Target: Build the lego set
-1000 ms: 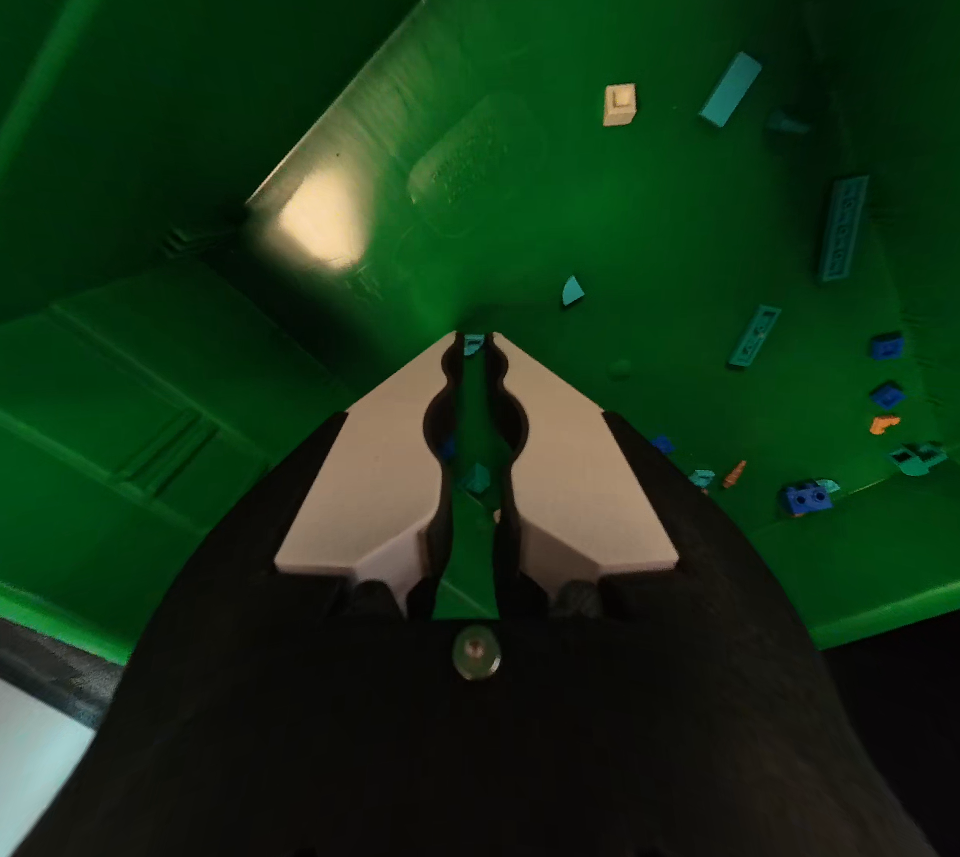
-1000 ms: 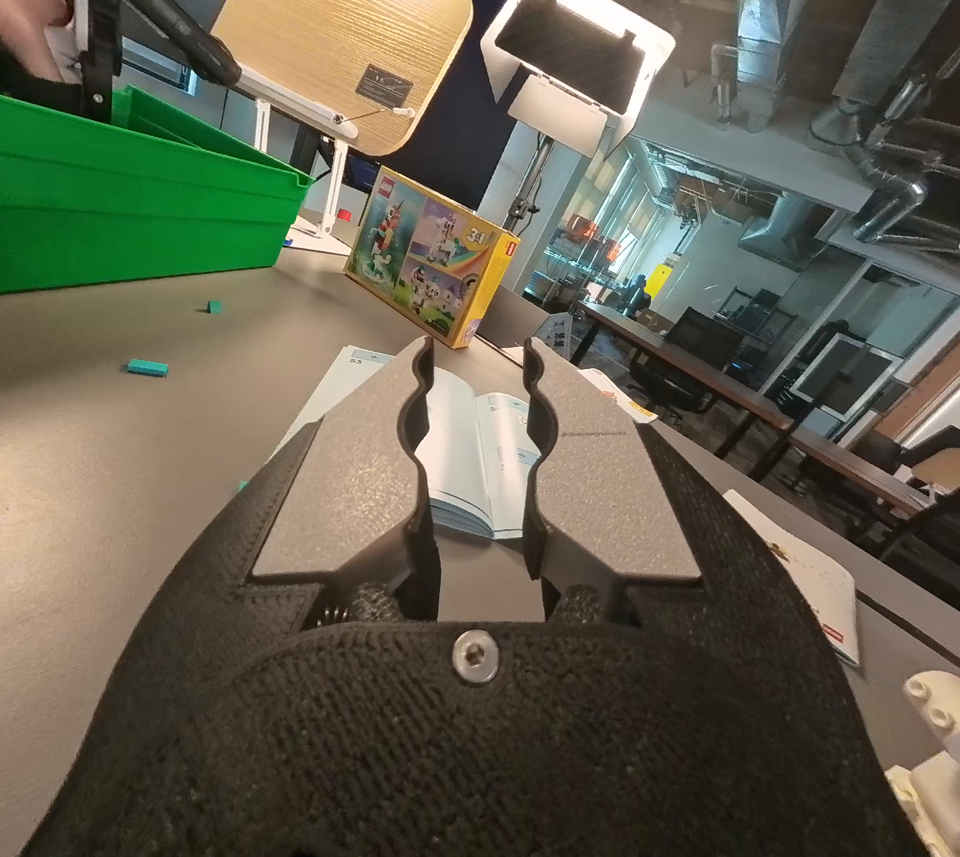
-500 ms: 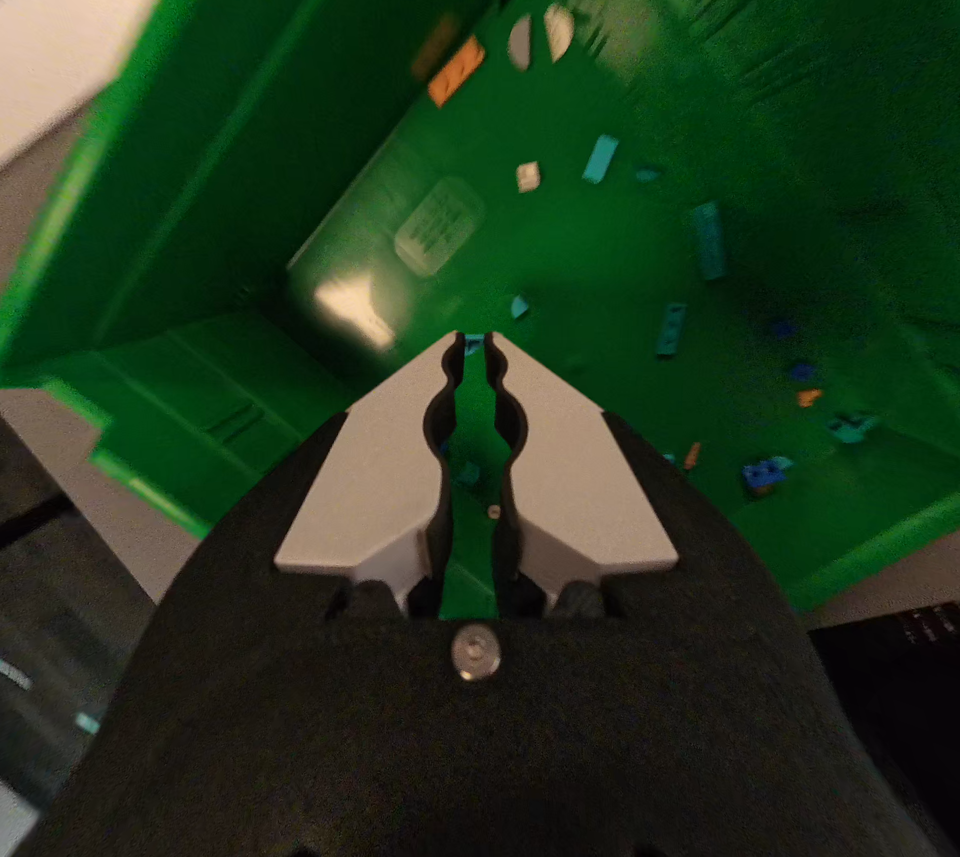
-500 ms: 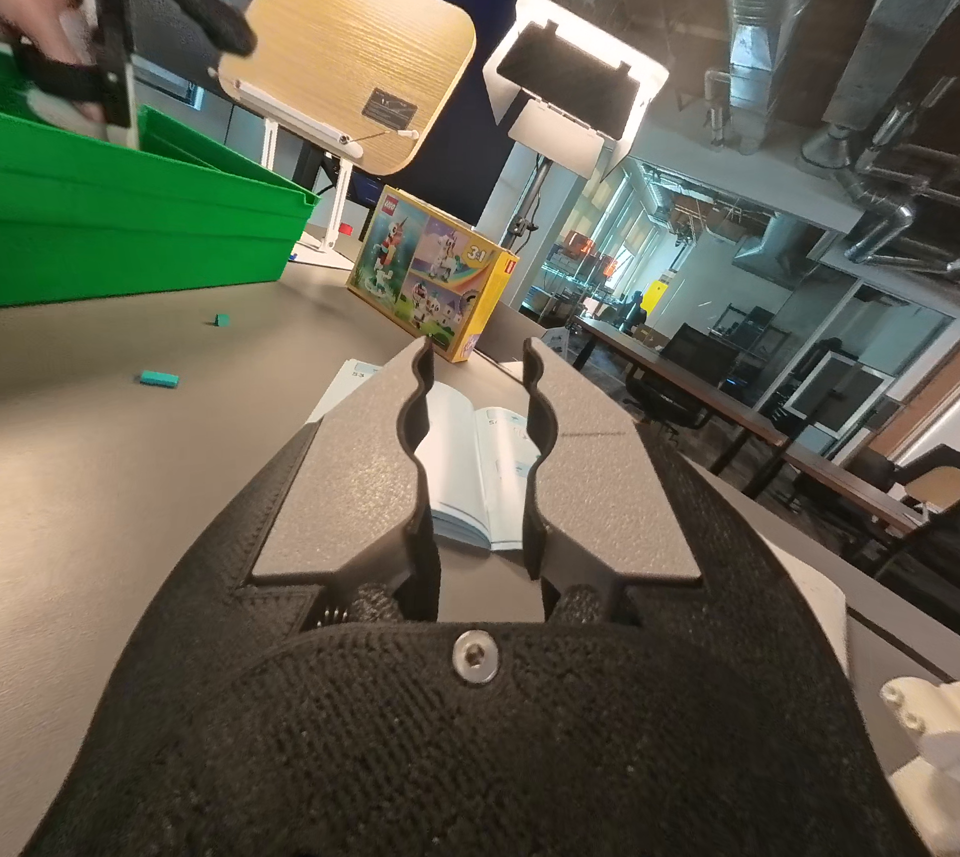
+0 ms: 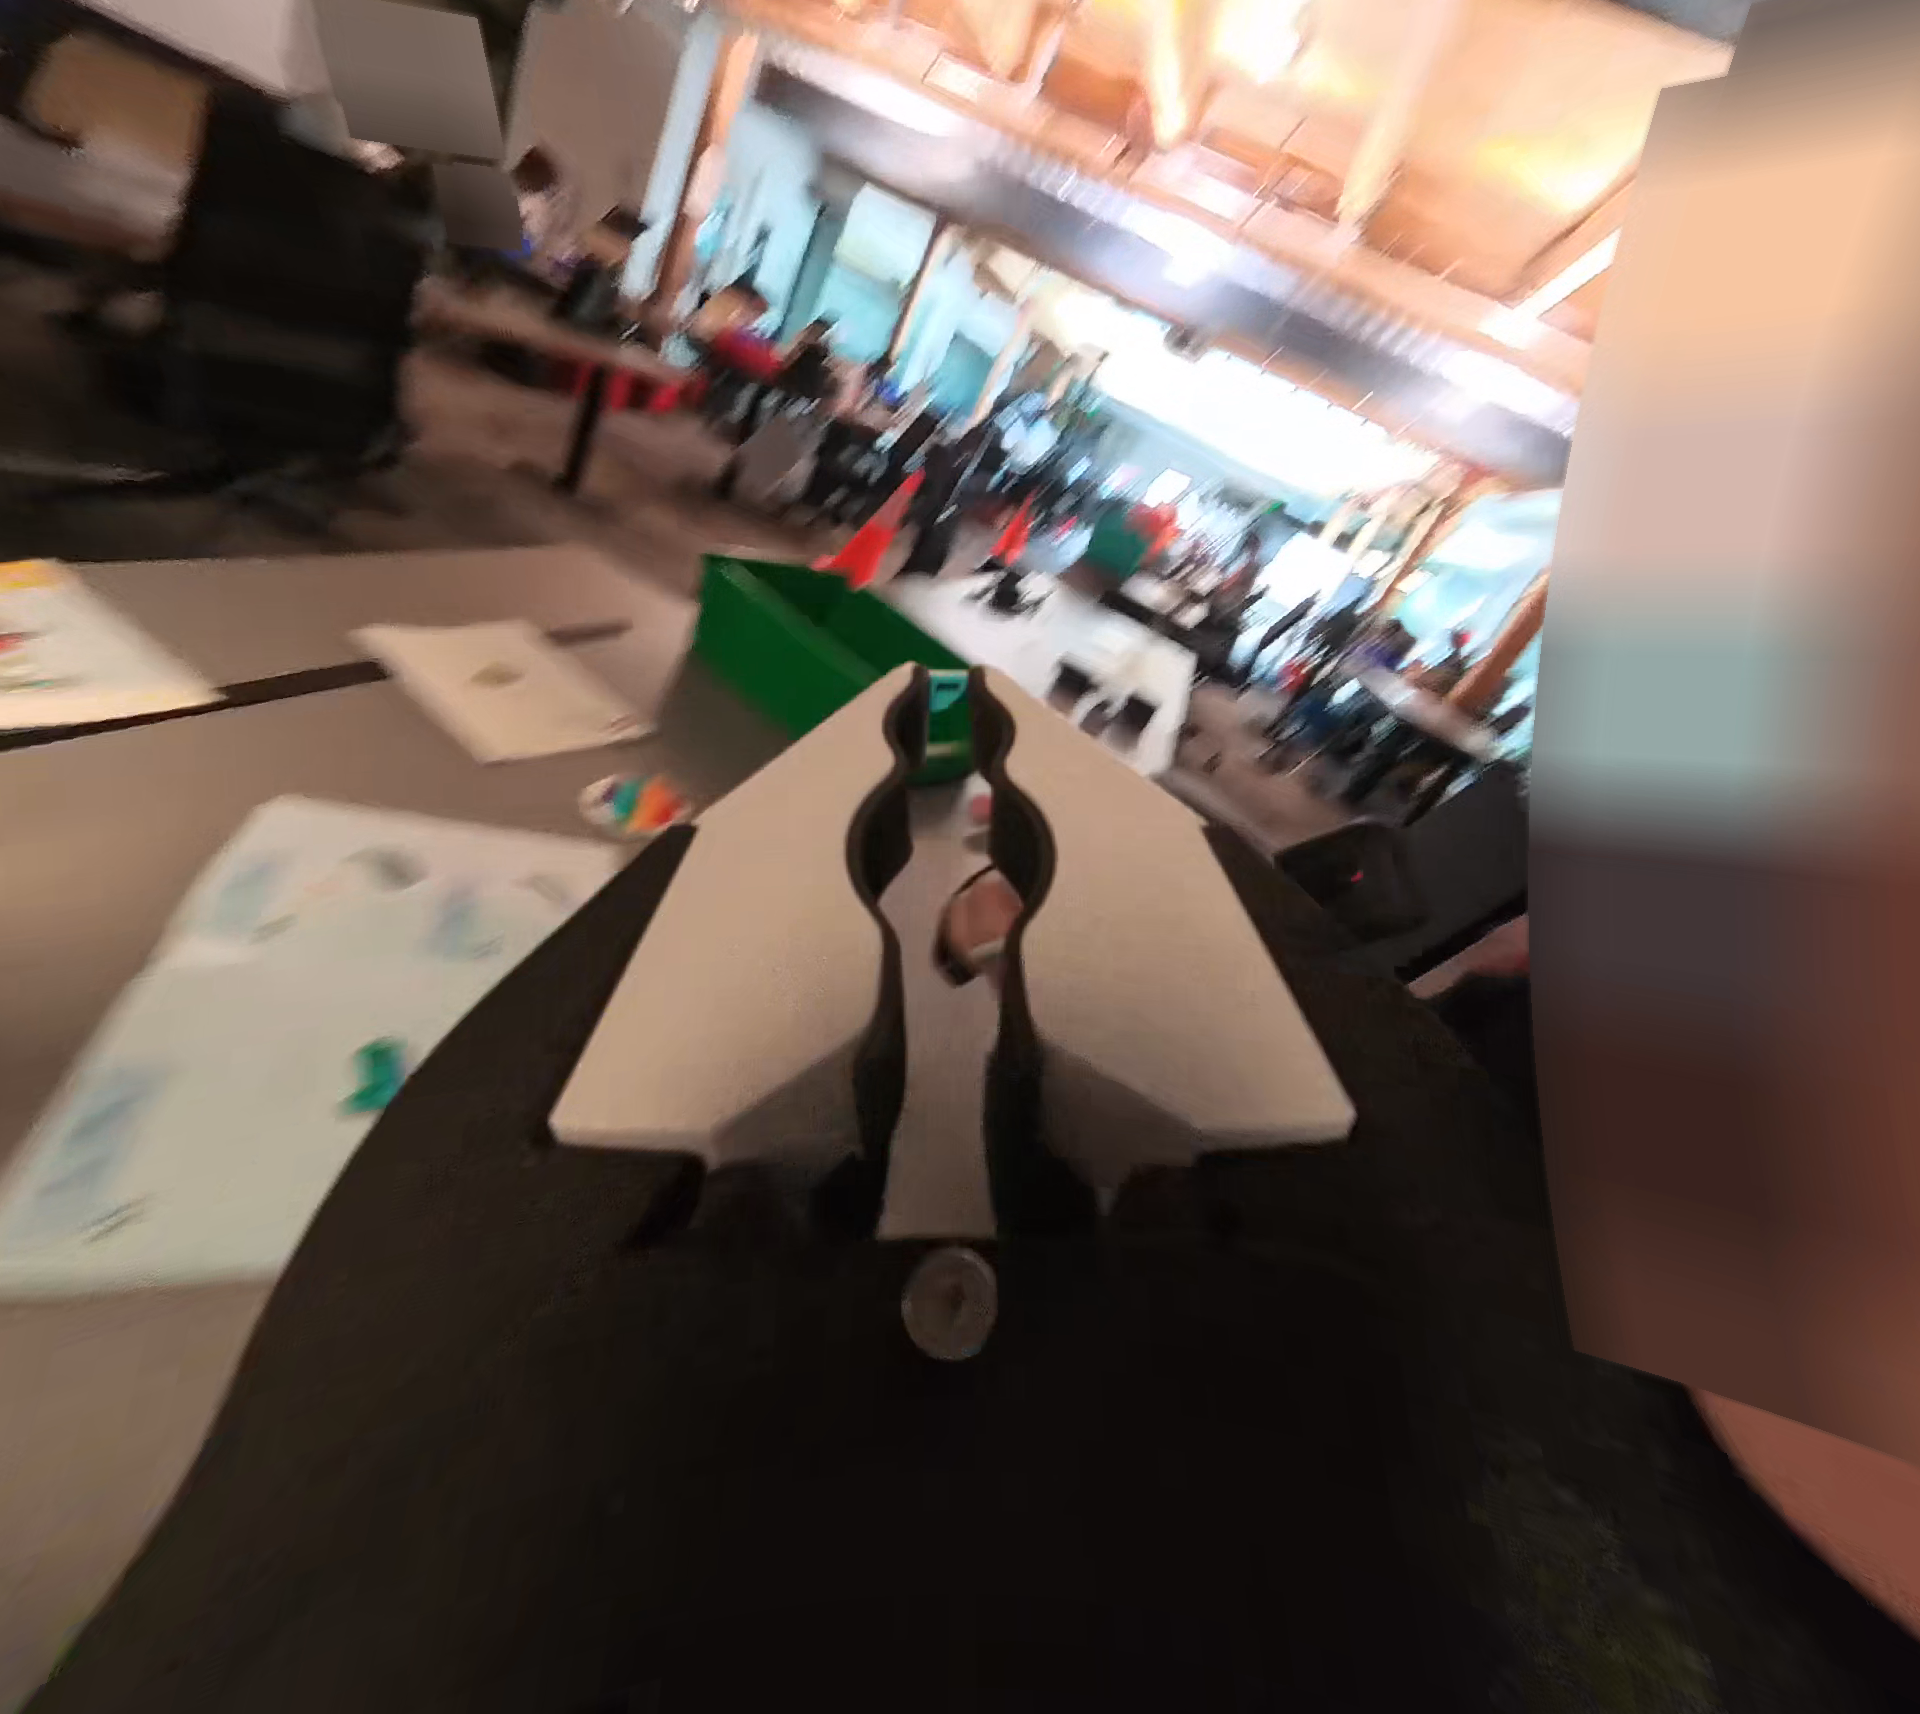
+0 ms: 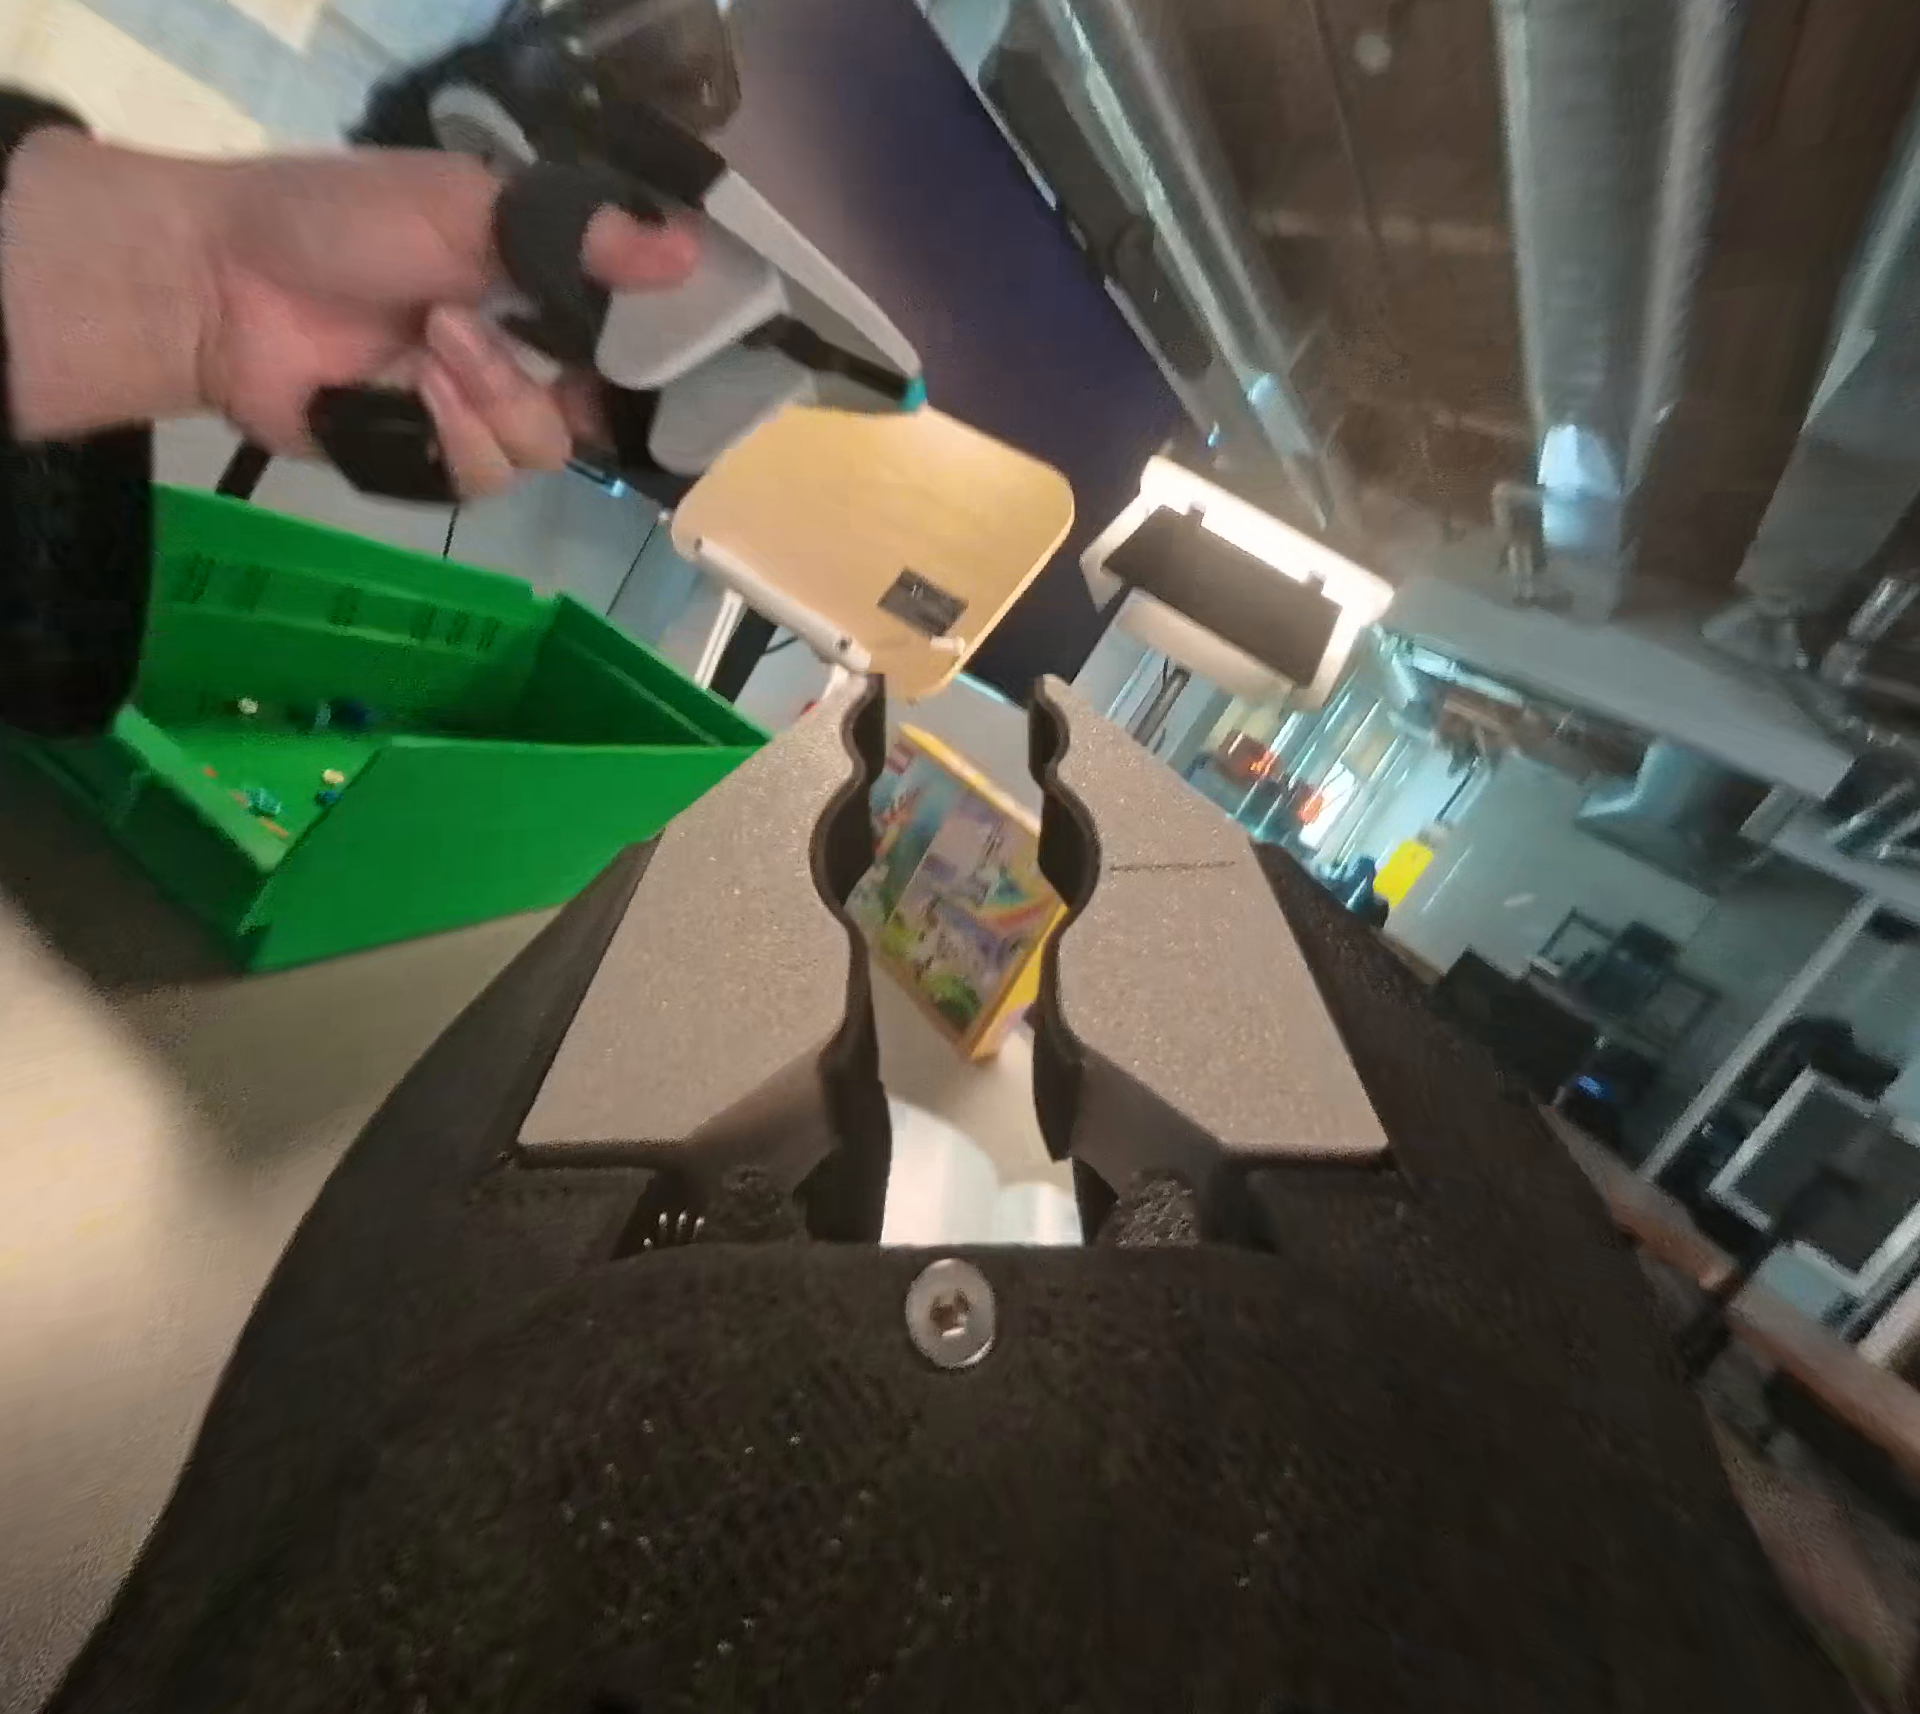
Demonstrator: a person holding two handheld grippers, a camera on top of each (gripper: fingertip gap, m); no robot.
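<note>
My left gripper (image 5: 948,698) is shut on a small teal lego piece (image 5: 948,690) at its tips and is held in the air; this view is blurred. In the right wrist view a hand holds that left gripper (image 6: 902,388) above the green bin (image 6: 436,843), with the teal piece (image 6: 915,395) at its tip. Several small loose pieces lie on the bin's floor. My right gripper (image 6: 956,708) is open and empty, tilted upward above the grey table (image 6: 125,1145). The lego box (image 6: 956,916) stands behind its fingers.
A wooden board on a stand (image 6: 883,542) and a lamp panel (image 6: 1236,615) stand beyond the bin. Instruction sheets (image 5: 208,1020) lie on the table with a green piece (image 5: 374,1077) on one. A green bin (image 5: 810,636) sits farther off. There is about 9 centimeters between the tips of the two grippers.
My left gripper has lifted out of the green bin with the teal piece and swung away over the table. My right gripper has tilted upward, off the open booklet.
</note>
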